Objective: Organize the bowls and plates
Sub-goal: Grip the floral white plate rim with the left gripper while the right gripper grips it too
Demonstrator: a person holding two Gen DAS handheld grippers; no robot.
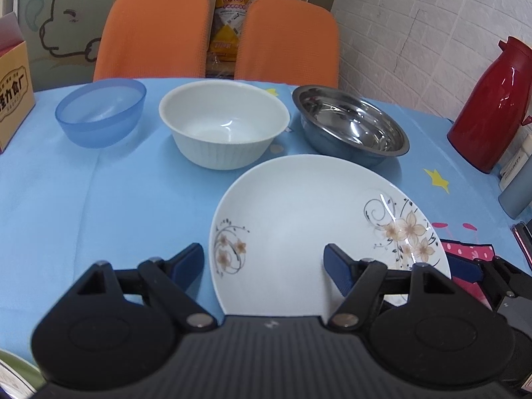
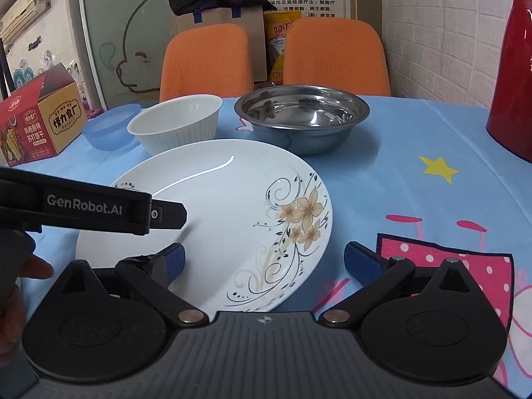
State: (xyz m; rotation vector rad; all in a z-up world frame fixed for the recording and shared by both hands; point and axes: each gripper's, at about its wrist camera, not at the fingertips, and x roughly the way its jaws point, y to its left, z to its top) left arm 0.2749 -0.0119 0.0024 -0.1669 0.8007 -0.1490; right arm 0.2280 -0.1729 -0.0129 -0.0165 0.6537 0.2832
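Observation:
A white plate with brown flowers lies on the blue tablecloth, closest to me. Behind it stand a blue plastic bowl, a white ribbed bowl and a steel bowl in a row. My left gripper is open over the plate's near left part, one finger past its left rim; it also shows in the right wrist view. My right gripper is open and empty, straddling the plate's near right rim.
A red thermos stands at the right by the brick wall. A printed cardboard box sits at the left. Two orange chairs stand behind the table. Grey containers sit at the right edge.

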